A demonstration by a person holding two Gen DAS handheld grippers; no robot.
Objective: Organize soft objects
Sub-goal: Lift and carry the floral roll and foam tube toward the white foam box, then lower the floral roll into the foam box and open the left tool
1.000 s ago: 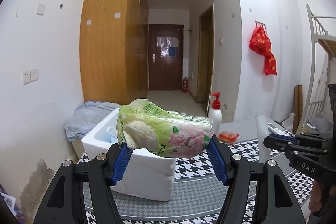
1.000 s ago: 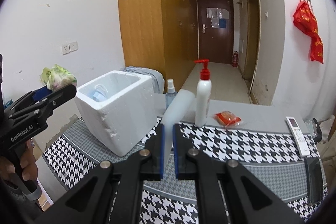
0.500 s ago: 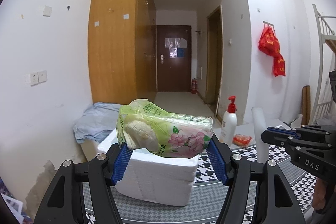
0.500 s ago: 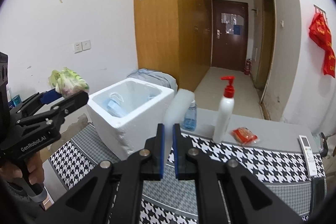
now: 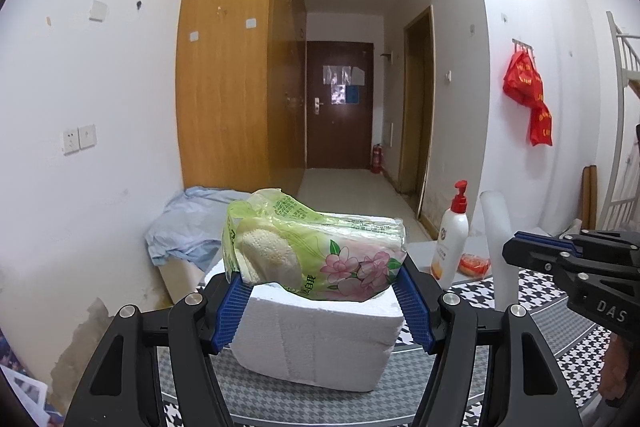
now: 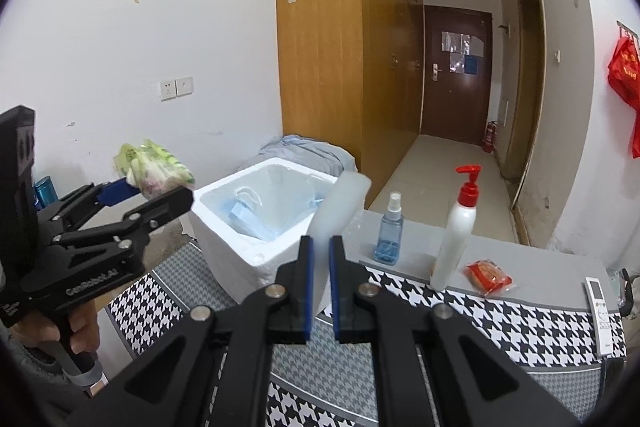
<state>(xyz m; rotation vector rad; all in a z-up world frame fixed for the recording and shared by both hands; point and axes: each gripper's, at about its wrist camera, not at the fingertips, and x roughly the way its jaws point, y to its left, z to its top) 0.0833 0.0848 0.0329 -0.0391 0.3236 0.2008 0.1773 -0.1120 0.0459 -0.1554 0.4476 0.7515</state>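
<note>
My left gripper point(image 5: 320, 285) is shut on a green flower-printed tissue pack point(image 5: 316, 251) and holds it above the near edge of the white foam box point(image 5: 320, 339). In the right wrist view that gripper point(image 6: 154, 187) and the pack point(image 6: 154, 167) hang just left of the box point(image 6: 240, 255), which has blue face masks point(image 6: 250, 213) inside. My right gripper point(image 6: 318, 253) is shut on a flat white foam strip point(image 6: 340, 207) that stands up in front of the box's right side. From the left wrist view, the strip point(image 5: 496, 247) and the right gripper point(image 5: 524, 251) appear at the right.
A houndstooth cloth point(image 6: 500, 315) covers the table. On the grey strip behind it stand a small blue spray bottle point(image 6: 390, 233), a red-topped pump bottle point(image 6: 456, 227) and a red snack packet point(image 6: 488, 275). A remote point(image 6: 600, 311) lies at the far right. Blue fabric point(image 5: 184, 227) is heaped behind the box.
Both grippers have swung to the left, so the foam box now sits nearer the middle of each view. The grips on the tissue pack and the foam strip are unchanged.
</note>
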